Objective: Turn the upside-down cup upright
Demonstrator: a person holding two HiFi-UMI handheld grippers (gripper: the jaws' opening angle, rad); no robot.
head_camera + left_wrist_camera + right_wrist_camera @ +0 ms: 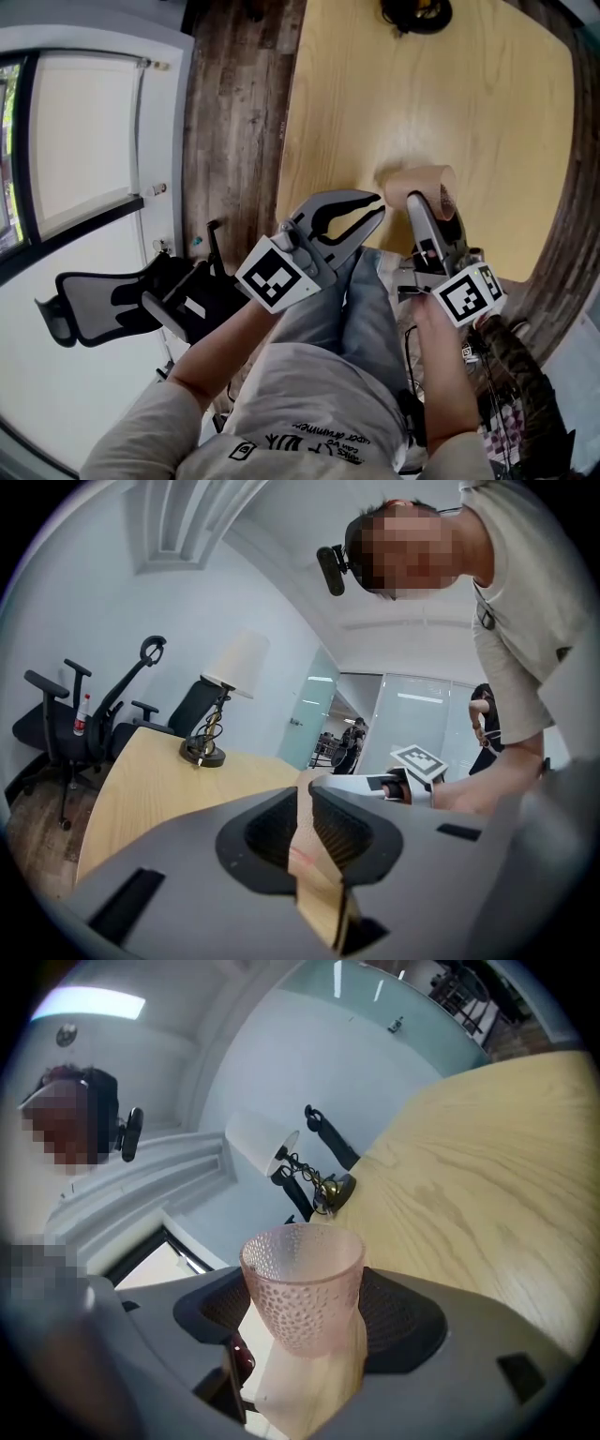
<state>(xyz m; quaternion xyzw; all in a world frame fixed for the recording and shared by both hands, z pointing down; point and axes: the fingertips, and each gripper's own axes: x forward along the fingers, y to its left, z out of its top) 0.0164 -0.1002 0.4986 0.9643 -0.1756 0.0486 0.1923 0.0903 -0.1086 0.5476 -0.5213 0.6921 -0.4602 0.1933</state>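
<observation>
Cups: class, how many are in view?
1: a pink dimpled cup, gripped by the right gripper at the table's near edge. None seems hidden.

The left hand-held gripper, jaws nearly together, faces a lamp on the wooden table.

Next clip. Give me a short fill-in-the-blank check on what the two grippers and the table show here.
1. The right gripper is shut on a dimpled cup whose colour is ____.
2. The left gripper, jaws shut, holds ____.
3. The lamp on the wooden table has a ____ shade.
Missing words: pink; nothing; white.
</observation>
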